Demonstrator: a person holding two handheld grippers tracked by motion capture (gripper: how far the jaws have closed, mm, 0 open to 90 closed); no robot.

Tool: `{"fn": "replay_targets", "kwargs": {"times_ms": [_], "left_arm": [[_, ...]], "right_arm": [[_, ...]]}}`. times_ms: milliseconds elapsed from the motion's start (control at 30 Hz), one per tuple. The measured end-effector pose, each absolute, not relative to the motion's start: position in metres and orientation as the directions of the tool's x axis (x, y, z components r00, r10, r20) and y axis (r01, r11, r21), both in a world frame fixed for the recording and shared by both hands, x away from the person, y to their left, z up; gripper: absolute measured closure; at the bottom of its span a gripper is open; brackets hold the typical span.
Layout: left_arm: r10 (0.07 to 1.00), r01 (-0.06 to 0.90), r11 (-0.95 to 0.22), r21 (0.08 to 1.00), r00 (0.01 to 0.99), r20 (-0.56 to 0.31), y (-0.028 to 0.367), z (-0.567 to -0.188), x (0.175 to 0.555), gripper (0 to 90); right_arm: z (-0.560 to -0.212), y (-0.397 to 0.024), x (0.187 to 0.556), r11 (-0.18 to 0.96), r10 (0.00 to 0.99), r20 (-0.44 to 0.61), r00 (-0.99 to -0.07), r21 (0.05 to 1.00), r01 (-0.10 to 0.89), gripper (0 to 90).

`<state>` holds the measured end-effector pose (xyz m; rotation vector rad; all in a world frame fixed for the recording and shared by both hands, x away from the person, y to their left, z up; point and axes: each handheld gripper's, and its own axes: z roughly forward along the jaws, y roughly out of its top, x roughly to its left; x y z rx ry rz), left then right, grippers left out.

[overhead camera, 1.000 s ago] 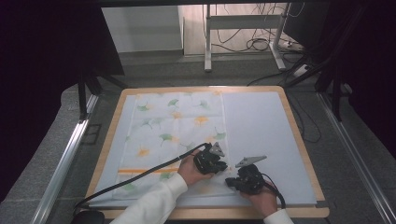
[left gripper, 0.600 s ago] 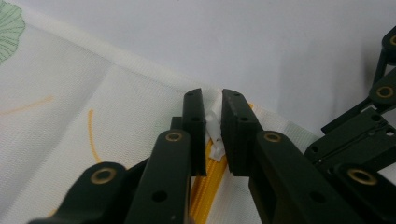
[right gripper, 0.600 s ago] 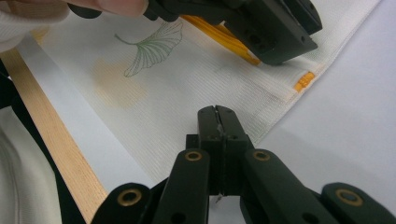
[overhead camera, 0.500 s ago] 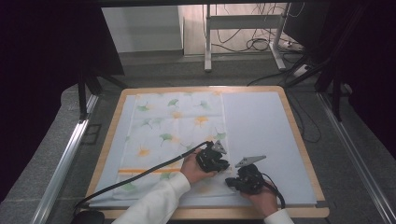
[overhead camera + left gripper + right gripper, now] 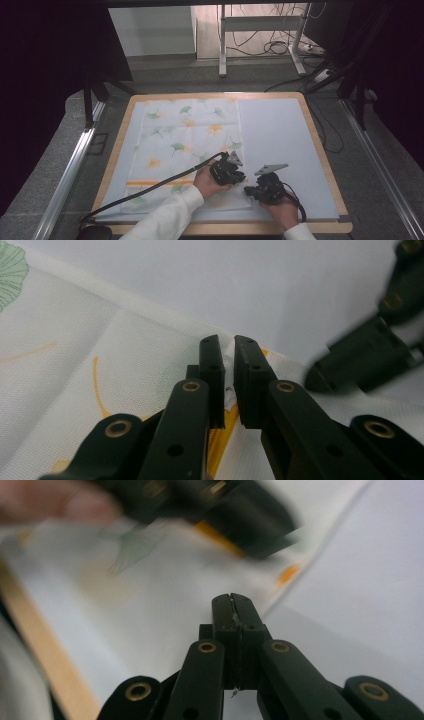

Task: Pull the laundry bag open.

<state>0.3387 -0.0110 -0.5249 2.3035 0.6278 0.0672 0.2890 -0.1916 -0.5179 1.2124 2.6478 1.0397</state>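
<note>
A white cloth (image 5: 185,130) printed with green and orange leaves lies flat on the left part of a pale mat (image 5: 280,135). My left gripper (image 5: 240,177) is at the cloth's right edge near its front corner. In the left gripper view, that gripper (image 5: 229,347) is shut on a small raised fold of the cloth (image 5: 100,330). Just right of it, my right gripper (image 5: 248,190) is at the same edge. The right gripper view shows that gripper (image 5: 232,600) shut, with a thin sliver of the cloth (image 5: 165,595) in the seam between the pads.
The mat sits in a table with a wooden rim (image 5: 327,165). The mat's right half is bare. A black cable (image 5: 150,189) trails from the left gripper across the cloth to the front left. Metal rails (image 5: 75,165) flank the table.
</note>
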Motion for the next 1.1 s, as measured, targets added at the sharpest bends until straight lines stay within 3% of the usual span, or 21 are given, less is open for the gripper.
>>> {"fn": "replay_targets", "kwargs": {"times_ms": [467, 1100], "left_arm": [[0.465, 0.409, -0.624, 0.666, 0.879, -0.105, -0.009, -0.524, 0.338, 83.8], [0.475, 0.421, -0.627, 0.655, 0.874, -0.108, -0.002, -0.524, 0.337, 84.0]], "right_arm": [[-0.522, -0.197, 0.312, 0.336, 0.744, 0.329, -0.582, 0.568, 0.751, 89.7], [-0.522, -0.195, 0.311, 0.359, 0.747, 0.296, -0.596, 0.574, 0.736, 89.8]]}}
